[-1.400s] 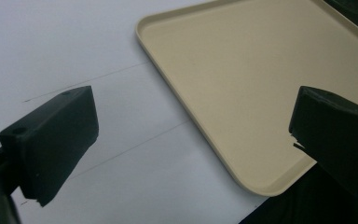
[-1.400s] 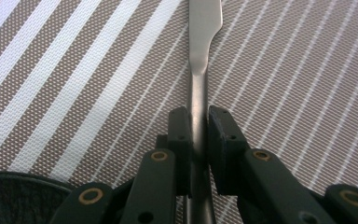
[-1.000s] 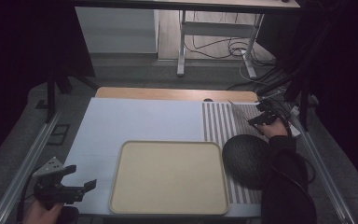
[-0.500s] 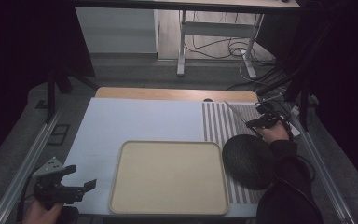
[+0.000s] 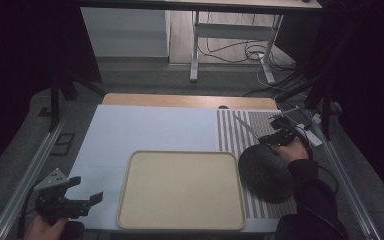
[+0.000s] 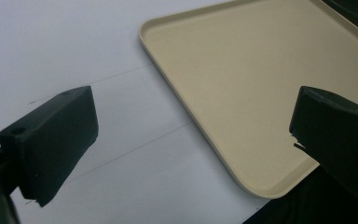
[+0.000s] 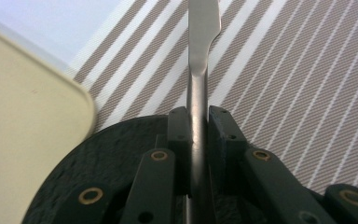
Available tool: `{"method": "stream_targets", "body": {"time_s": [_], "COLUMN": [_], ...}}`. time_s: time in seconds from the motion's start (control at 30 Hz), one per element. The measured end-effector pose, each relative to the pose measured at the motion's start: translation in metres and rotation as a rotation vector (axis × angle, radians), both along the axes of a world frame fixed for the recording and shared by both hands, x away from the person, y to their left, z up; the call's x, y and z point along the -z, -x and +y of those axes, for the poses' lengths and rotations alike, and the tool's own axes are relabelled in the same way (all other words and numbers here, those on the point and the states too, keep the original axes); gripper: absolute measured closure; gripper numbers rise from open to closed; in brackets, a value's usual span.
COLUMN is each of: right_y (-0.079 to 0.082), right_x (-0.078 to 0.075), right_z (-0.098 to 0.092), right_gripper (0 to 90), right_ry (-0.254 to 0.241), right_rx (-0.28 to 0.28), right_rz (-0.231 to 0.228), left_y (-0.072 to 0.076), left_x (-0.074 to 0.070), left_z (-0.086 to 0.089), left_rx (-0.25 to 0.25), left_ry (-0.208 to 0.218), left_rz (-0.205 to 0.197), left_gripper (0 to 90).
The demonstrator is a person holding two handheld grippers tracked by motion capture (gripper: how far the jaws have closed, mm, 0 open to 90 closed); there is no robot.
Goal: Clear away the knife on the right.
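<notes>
— Knife [image 7: 198, 70], where is it sitting?

— Right gripper [image 7: 198, 126] is clamping its handle between both jaws; the blade is pointing out over the striped mat [image 7: 298, 79], above a dark plate [image 5: 265, 172].

— And that plate?

— It is lying on the mat, just beside the tray [image 5: 180, 190].

— Left gripper [image 6: 191, 140]?

— It is hanging with jaws wide apart, holding nothing, over the tray's near corner and the white table [image 6: 74, 42].

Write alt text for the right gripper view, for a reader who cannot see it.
The right gripper is clamped on the handle of a metal table knife, whose blade points away over a brown-and-white striped placemat. Below the jaws lies a dark, rough-textured round plate, with the rounded corner of a beige tray at the left.
</notes>
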State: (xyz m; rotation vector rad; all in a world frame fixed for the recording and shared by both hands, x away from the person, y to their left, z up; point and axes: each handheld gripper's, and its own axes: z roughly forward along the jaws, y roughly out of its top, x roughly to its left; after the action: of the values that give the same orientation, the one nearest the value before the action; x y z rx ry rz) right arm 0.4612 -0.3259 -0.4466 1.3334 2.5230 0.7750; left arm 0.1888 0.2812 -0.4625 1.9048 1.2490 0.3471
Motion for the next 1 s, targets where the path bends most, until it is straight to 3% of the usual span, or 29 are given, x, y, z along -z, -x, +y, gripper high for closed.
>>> {"method": "stream_targets", "body": {"time_s": [0.23,0.47,1.0], "right_y": [0.019,0.038,0.091], "right_x": [-0.001,-0.002,-0.001], "right_z": [0.011,0.022,0.059], "right_gripper": [80.2,80.2,80.2], "right_ry": [-0.004,-0.018,-0.053], "right_rx": [-0.033,-0.072,-0.2], "right_rz": [0.003,-0.002,0.007], "left_y": [0.003,0.002,0.002], "left_x": [-0.001,0.0,0.001], "left_z": [0.002,-0.001,0.0], "left_rx": [-0.028,-0.01,-0.011], "left_ry": [-0.044,-0.072,-0.063], "left_rz": [-0.01,0.001,0.004], "left_gripper": [0.0,0.0,0.2]}}
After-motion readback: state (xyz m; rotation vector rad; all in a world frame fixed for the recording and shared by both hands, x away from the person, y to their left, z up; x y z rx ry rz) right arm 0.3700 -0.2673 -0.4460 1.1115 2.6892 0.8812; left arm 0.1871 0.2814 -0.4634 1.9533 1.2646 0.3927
